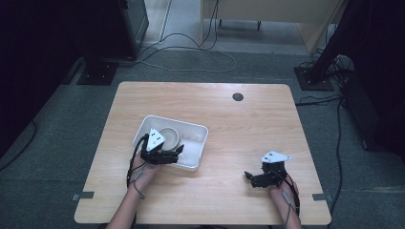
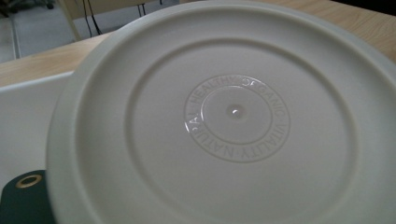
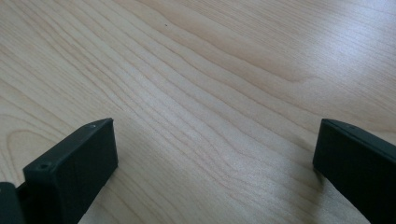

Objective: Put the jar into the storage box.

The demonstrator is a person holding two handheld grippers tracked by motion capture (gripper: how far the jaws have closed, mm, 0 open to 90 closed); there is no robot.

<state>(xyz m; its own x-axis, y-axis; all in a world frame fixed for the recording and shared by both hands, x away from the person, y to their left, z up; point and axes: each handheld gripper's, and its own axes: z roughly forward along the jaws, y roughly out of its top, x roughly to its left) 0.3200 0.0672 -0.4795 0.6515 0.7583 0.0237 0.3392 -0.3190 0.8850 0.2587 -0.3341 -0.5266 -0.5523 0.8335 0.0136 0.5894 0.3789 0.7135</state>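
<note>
Left gripper point(image 1: 168, 155) fingers clamp round cream plastic plate point(image 2: 224, 121) over white rectangular plastic tub point(image 1: 198, 143). Right gripper point(image 1: 253, 177) fingers spread, idle beside tub. Risk: edge-held plate slips, tilts.

A light wooden desk point(image 1: 248, 129) with rounded corners stands on grey carpet point(image 1: 57, 143). A dark round cable port point(image 1: 238, 97) sits near its far edge, right of the middle. Beyond the far edge, loose cables point(image 1: 191, 52) loop across the floor toward a pale wooden cabinet point(image 1: 267, 19). Dark stand bases rest off the far left corner point(image 1: 98, 72) and the far right corner point(image 1: 313, 78). The room's left and right sides lie in deep shadow; the desk top is evenly lit.
</note>
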